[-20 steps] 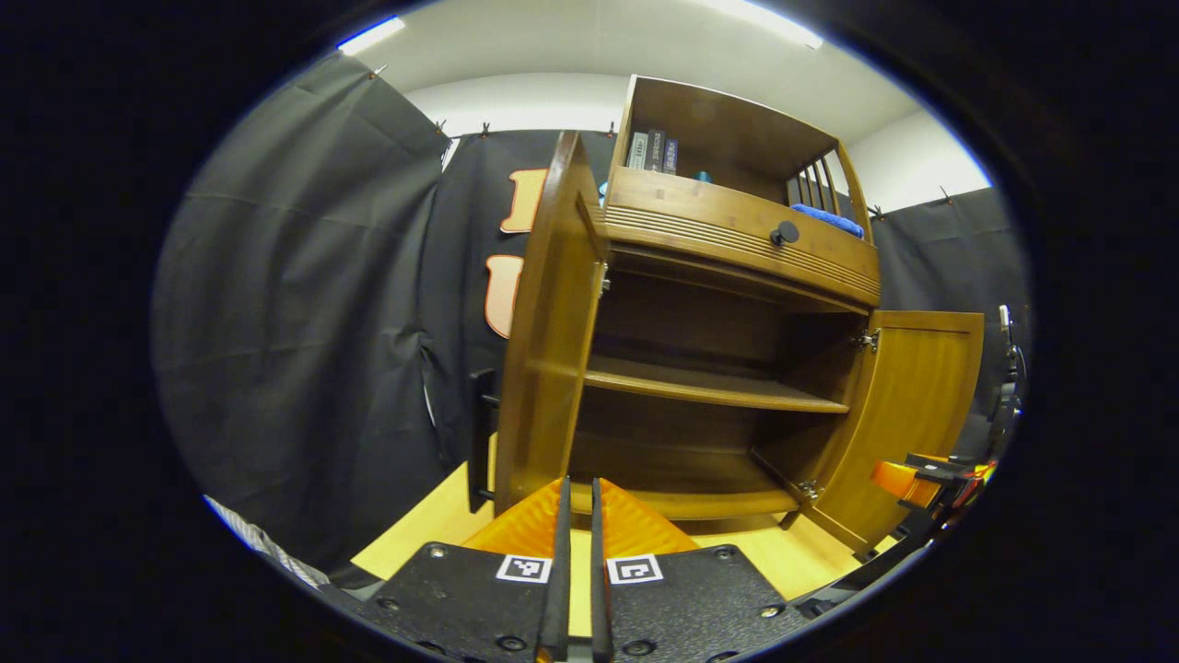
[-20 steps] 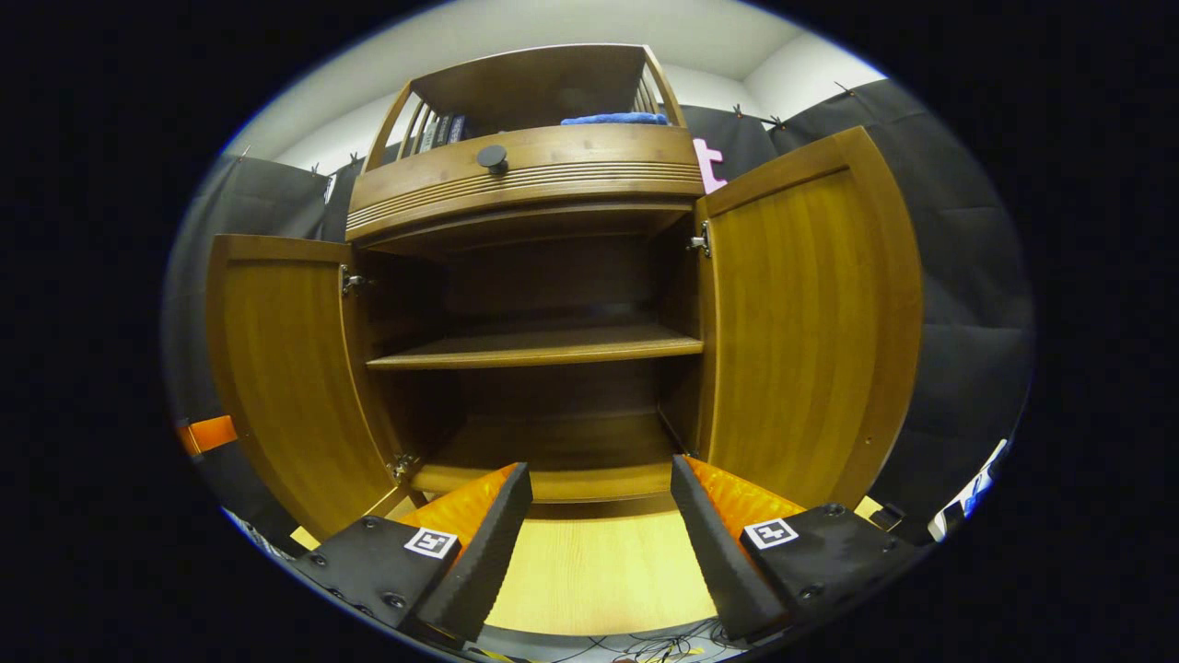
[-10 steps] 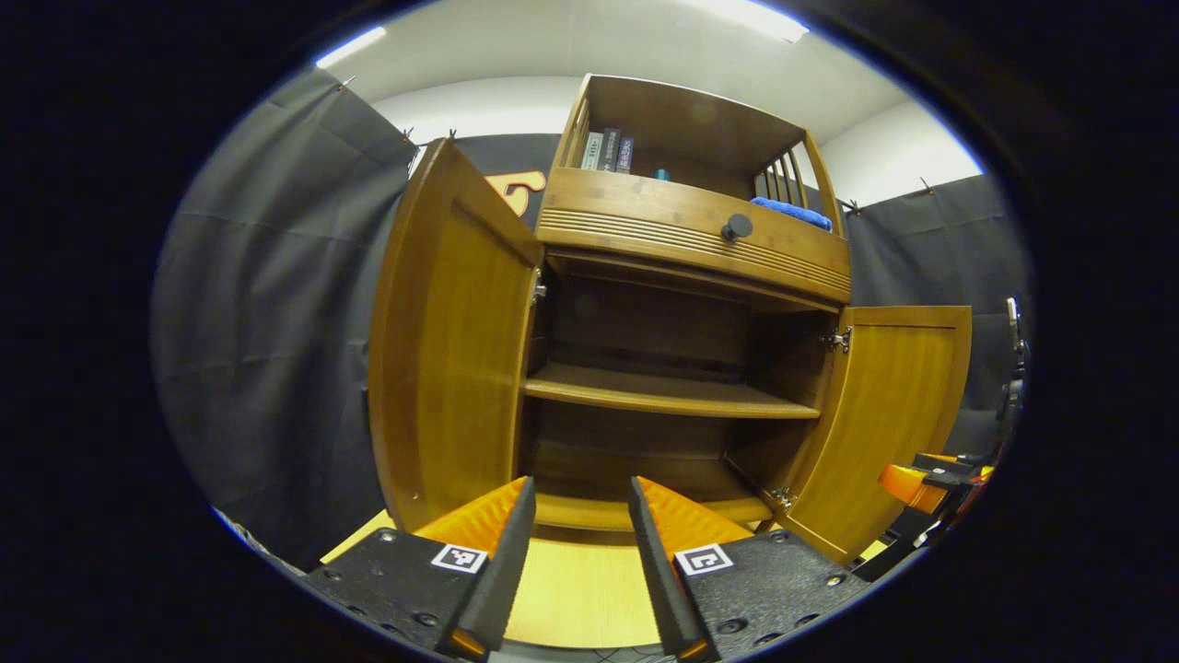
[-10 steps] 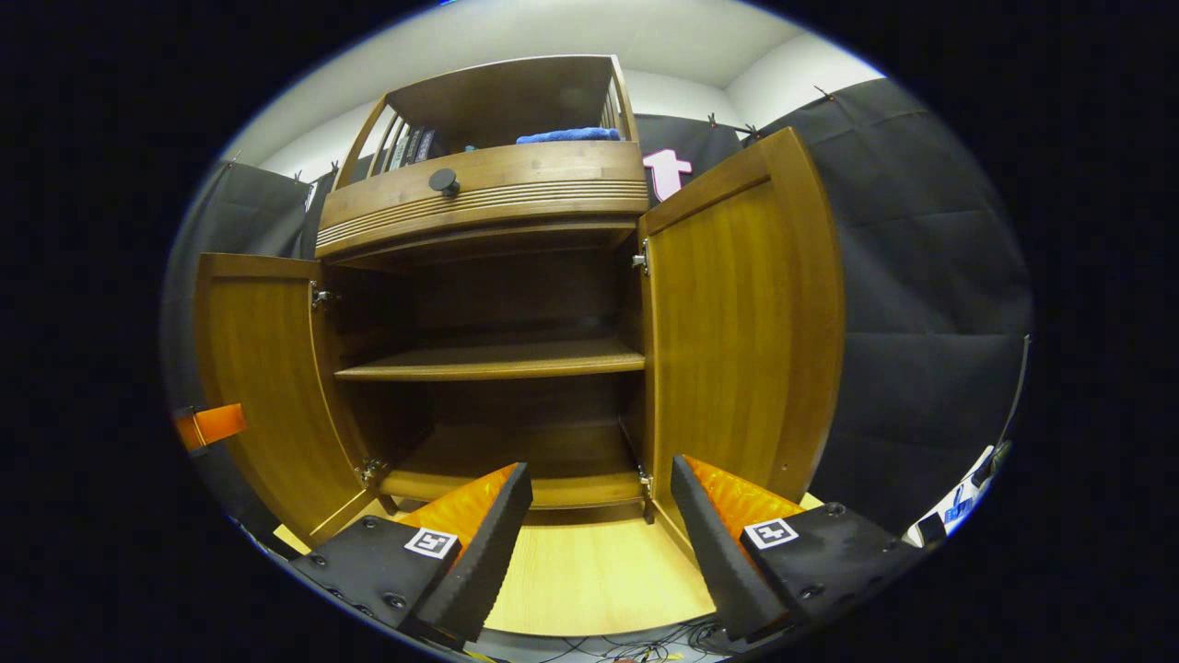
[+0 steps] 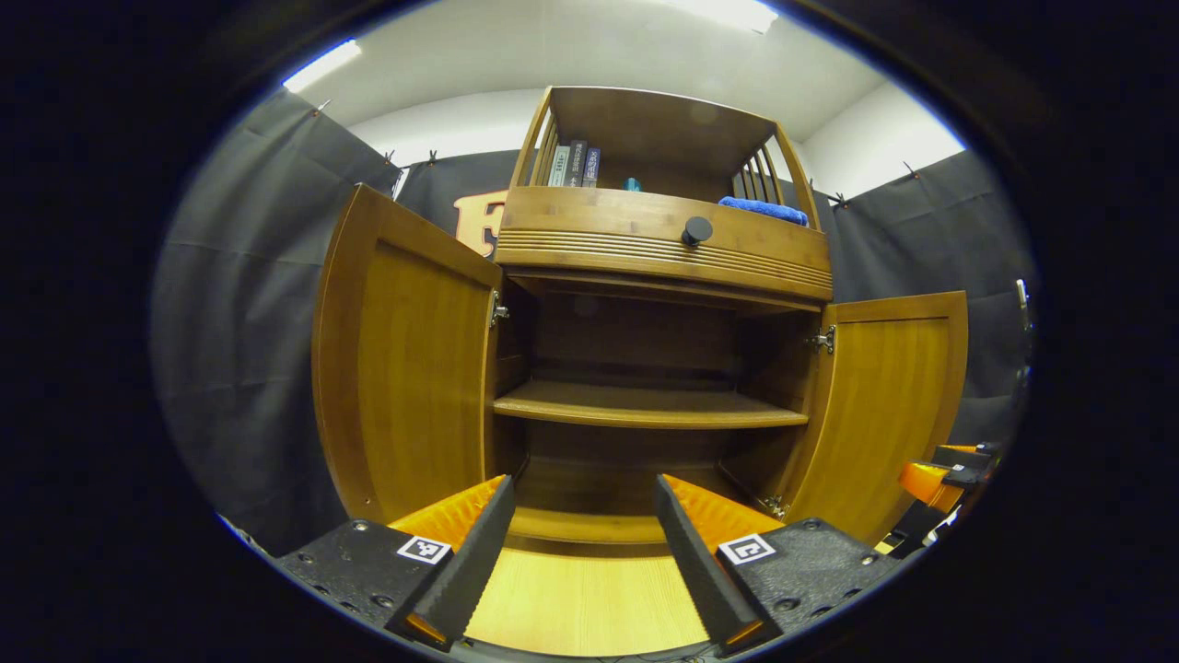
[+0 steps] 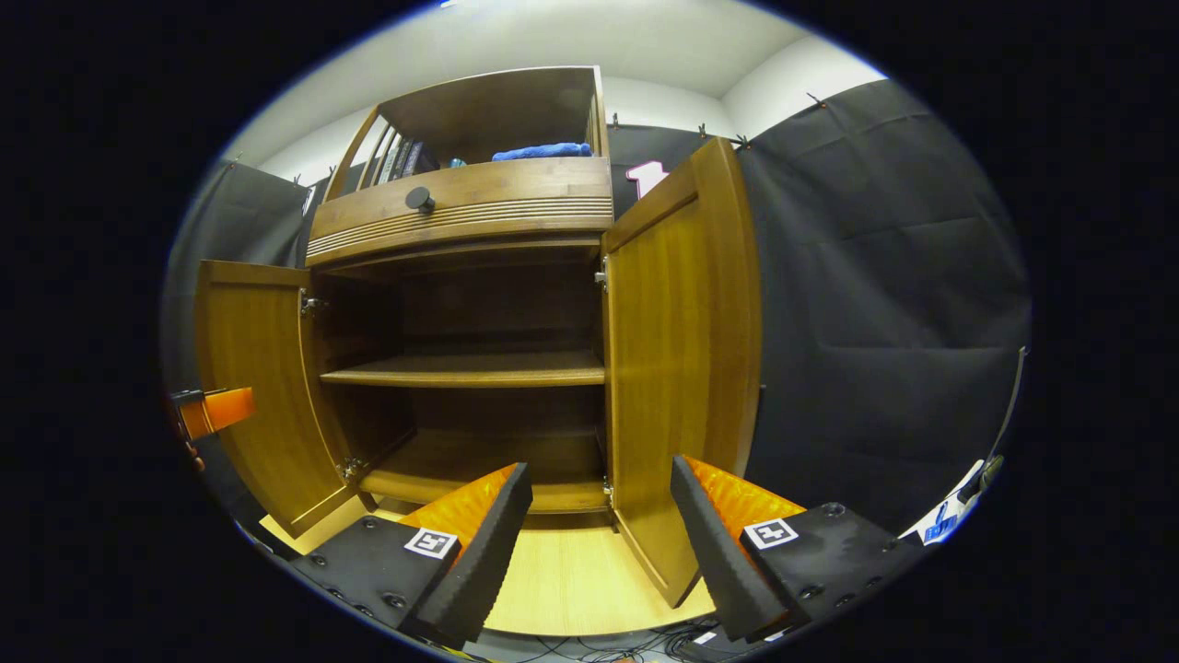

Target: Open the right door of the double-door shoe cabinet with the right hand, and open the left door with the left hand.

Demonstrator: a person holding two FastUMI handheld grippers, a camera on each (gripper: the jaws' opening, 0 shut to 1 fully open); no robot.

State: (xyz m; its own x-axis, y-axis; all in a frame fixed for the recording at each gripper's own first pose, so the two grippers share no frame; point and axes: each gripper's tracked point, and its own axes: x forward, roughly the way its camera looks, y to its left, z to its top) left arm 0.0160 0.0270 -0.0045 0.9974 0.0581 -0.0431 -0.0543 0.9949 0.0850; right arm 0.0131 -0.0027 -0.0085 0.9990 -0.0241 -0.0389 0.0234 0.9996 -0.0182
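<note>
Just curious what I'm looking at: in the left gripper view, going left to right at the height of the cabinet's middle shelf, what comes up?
Black cloth wall → open left door → middle shelf → open right door → the other gripper, low at the edge.

Black cloth walls, white ceiling, ceiling light, pale wooden floor

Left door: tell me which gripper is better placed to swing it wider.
Left. The left gripper is open, with the left door just beside it. The right gripper faces the right door, farther across the cabinet.
</note>
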